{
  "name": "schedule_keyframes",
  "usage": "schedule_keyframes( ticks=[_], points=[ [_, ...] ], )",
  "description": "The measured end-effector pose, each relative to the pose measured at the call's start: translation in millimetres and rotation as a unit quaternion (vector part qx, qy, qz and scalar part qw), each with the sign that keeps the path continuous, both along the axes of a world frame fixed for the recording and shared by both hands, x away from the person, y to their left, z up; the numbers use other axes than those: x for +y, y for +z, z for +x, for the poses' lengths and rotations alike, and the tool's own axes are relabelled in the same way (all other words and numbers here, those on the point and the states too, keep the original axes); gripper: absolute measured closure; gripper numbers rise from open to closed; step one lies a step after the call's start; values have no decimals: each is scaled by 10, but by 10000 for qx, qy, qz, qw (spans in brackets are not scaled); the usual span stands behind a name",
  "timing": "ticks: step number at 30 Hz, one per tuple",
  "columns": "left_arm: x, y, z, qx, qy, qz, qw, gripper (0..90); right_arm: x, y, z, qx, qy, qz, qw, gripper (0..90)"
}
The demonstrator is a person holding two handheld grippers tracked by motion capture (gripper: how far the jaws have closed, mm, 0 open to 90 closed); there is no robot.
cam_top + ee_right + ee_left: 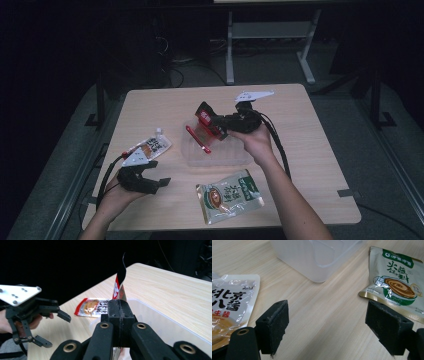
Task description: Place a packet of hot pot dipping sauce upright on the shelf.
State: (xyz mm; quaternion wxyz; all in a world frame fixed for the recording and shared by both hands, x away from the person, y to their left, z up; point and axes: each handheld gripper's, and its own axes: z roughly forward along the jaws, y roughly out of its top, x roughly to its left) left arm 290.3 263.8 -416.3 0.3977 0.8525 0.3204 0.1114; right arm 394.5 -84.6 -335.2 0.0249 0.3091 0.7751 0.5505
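Over the clear tub [220,155], the right gripper [214,121] pinches a red packet [204,124]. Near left, the left gripper [155,176] hovers with jaws apart, holding nothing.

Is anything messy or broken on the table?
Nothing looks spilled or broken. The right gripper pinches a red packet edge-on above the clear plastic box. The green sauce pouch and the white sauce pouch lie flat on the table, at loose angles. The left gripper is open.

The red packet's [119,287] lower part is hidden behind the right gripper's [119,312] closed jaws; its print is unreadable.
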Motion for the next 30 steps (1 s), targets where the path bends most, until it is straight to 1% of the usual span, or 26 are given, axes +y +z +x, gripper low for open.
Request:
schedule_keyframes(
  ticks=[1,2,3,4,5,7,8,9,10,11,13,15,16,17,19,21,23,25,26,28,30],
  points=[
    [0,0,0,0,0,0,10000,188,-1,-5,-8,-29,5,-47,10000,897],
    [-8,-3,2,12,-16,-4,10000,188,4,-13,-12,2,18,-71,10000,895],
    [-13,-5,4,1,-15,-19,10000,188,9,-24,-14,35,16,-142,9999,894],
    [-16,-5,5,5,-12,-21,10000,188,16,-33,-19,14,21,-225,9997,893],
    [-16,-5,5,5,-12,-21,10000,188,25,-44,-25,41,55,-265,9996,890],
    [-18,-5,10,-3,-24,-14,10000,188,32,-57,-39,15,56,-369,9993,888],
    [-13,-3,13,-2,-47,29,10000,188,22,-56,-40,6,56,-384,9992,886],
    [-13,-3,13,-2,-47,29,10000,188,22,-56,-40,6,56,-384,9992,886],
    [-18,-7,11,4,-23,-7,10000,188,5,-44,-40,6,17,-484,9988,874],
    [-16,-6,14,19,-49,38,10000,188,-3,-43,-34,41,23,-525,9986,855],
    [-23,-10,9,38,-24,-17,10000,188,-24,-44,-30,76,38,-571,9983,835],
    [-24,-12,10,41,-18,-15,10000,188,-42,-45,-33,139,88,-570,9982,813],
    [-24,-12,10,41,-18,-15,10000,188,-51,-45,-37,127,97,-597,9981,809],
    [-17,-8,14,37,-44,32,10000,188,-62,-46,-43,149,118,-603,9980,800],
    [-22,-10,12,33,-14,-12,10000,188,-88,-47,-57,181,182,-586,9980,780],
    [-22,-10,12,36,-16,-8,10000,188,-114,-55,-75,253,253,-615,9975,758],
    [-24,-15,11,61,19,-40,10000,188,-136,-63,-92,285,368,-626,9970,734],
    [-24,-14,11,67,29,-37,10000,188,-150,-65,-106,300,406,-742,9960,719],
    [-24,-13,10,72,40,-43,10000,188,-160,-66,-112,301,426,-740,9959,710],
    [-24,-12,10,68,45,-46,10000,188,-192,-68,-115,347,409,-691,9962,720],
    [-20,-11,18,43,30,-23,10000,188,-226,-76,-102,376,376,-592,9968,735]
  ],
)
